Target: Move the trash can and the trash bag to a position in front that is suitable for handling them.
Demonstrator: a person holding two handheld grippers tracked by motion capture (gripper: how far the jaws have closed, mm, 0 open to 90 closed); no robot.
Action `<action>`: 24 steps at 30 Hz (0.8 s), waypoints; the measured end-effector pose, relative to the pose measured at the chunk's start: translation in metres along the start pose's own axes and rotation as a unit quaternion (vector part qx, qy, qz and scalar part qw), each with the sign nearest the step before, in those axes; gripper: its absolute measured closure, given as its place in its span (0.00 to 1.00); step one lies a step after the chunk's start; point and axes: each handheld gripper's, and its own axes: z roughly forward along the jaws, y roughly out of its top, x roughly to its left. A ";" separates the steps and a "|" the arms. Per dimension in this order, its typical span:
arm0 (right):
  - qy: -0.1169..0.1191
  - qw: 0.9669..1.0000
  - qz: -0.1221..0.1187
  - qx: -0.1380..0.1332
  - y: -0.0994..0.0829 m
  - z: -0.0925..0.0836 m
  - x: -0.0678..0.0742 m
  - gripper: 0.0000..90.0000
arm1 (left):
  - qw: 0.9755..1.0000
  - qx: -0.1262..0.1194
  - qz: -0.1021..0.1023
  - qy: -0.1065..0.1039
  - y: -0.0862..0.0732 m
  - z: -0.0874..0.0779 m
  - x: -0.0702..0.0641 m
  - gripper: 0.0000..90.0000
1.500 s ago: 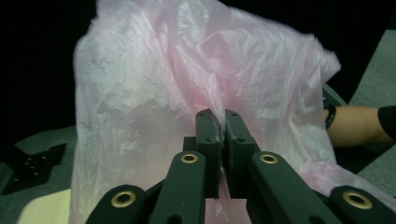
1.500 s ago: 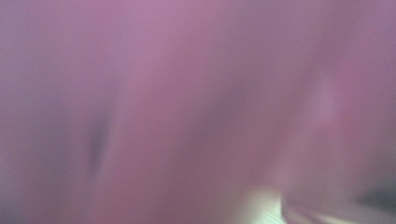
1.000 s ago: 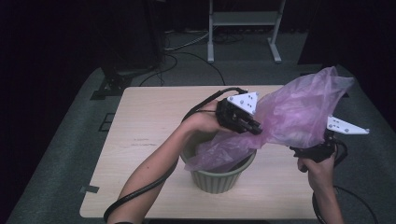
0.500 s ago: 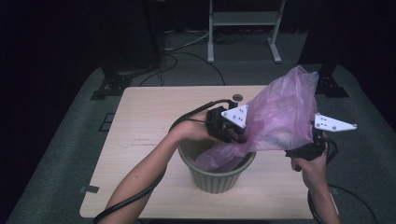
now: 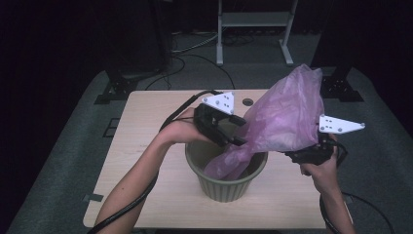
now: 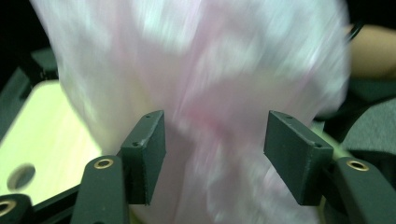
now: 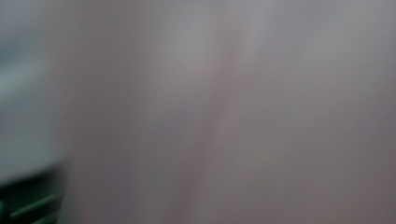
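Two grippers work pink plastic bag (image 5: 287, 114) over green ribbed bin (image 5: 226, 180) on table (image 5: 146, 131).

Left gripper (image 6: 215, 158): jaws wide apart, film between pads, not pinched.

Right gripper (image 5: 311, 153): at bag's right edge; grip cannot be told, own view blurred.

Bag: lower end inside bin, long axis slants up toward far right.

Risks, as judgement:
- thin film may slip or tear if tugged
- bin may tip
- bag may lift out
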 end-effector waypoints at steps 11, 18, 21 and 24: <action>-0.001 0.999 -0.040 0.035 0.021 0.034 0.011 0.48 | 0.999 -0.037 0.011 0.015 0.021 -0.010 -0.005 0.48; 0.001 0.997 -0.044 0.068 0.022 0.045 0.017 0.82 | 0.999 -0.042 0.028 0.015 0.012 -0.012 -0.010 0.88; 0.010 0.996 -0.047 0.081 0.020 0.046 0.019 0.92 | 0.999 -0.041 0.029 0.014 0.004 -0.015 -0.012 0.92; 0.016 0.994 -0.048 0.095 0.019 0.046 0.022 0.92 | 0.999 -0.049 0.019 0.016 -0.005 -0.020 -0.013 0.91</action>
